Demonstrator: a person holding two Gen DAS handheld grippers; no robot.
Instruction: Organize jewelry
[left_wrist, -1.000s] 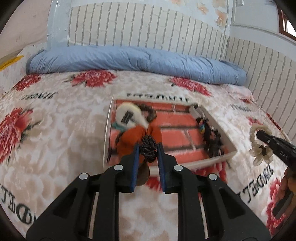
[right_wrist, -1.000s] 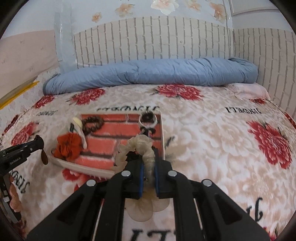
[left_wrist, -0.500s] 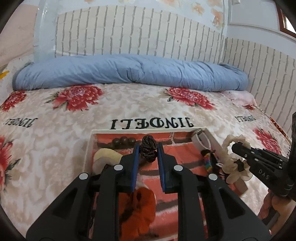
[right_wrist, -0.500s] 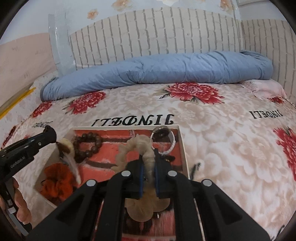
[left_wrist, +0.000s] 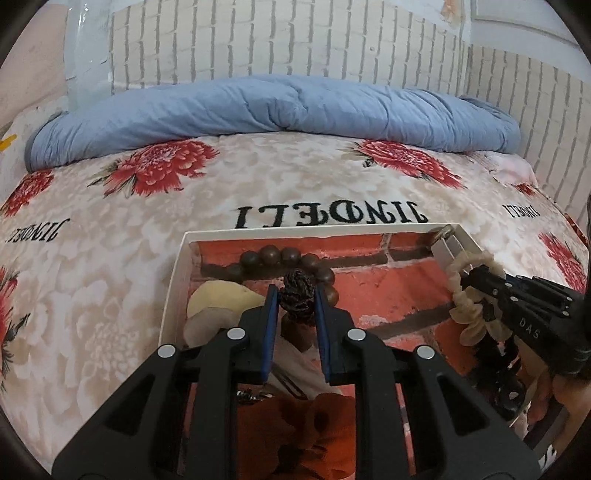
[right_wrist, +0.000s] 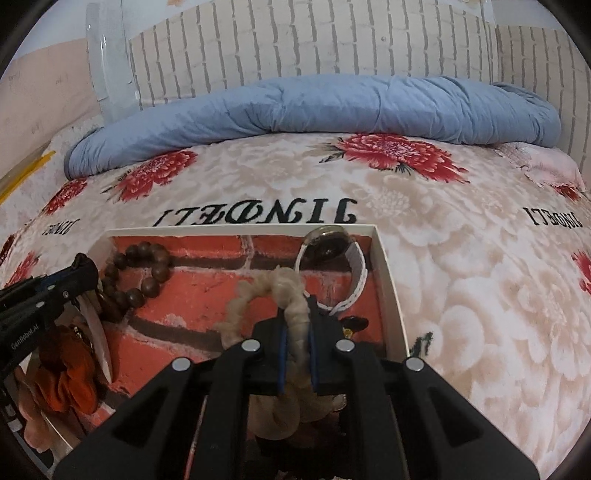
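Note:
A white tray (left_wrist: 176, 269) with a red brick-print floor lies on the flowered bedspread. My left gripper (left_wrist: 295, 306) hangs over its left half, shut on a dark braided hair tie (left_wrist: 298, 290), above a brown bead bracelet (left_wrist: 280, 255). Over the tray's right half, my right gripper (right_wrist: 295, 312) has a cream scrunchie (right_wrist: 258, 291) between its pads. Its jaws are opening, though the pads still touch the scrunchie. A white-strapped watch (right_wrist: 334, 245) stands in the far right corner. An orange scrunchie (right_wrist: 70, 376) and a cream hair clip (left_wrist: 218, 299) lie at the left.
A rolled blue duvet (left_wrist: 277, 110) lies along the far side of the bed, against a white brick-pattern wall (left_wrist: 258, 40). The bedspread (right_wrist: 480, 295) stretches out on all sides of the tray. A hand (left_wrist: 569, 398) shows at the right edge of the left wrist view.
Both grippers have moved forward and down, from short of the tray's near edge to above its floor, each still carrying its item. The tray now fills the lower part of both views.

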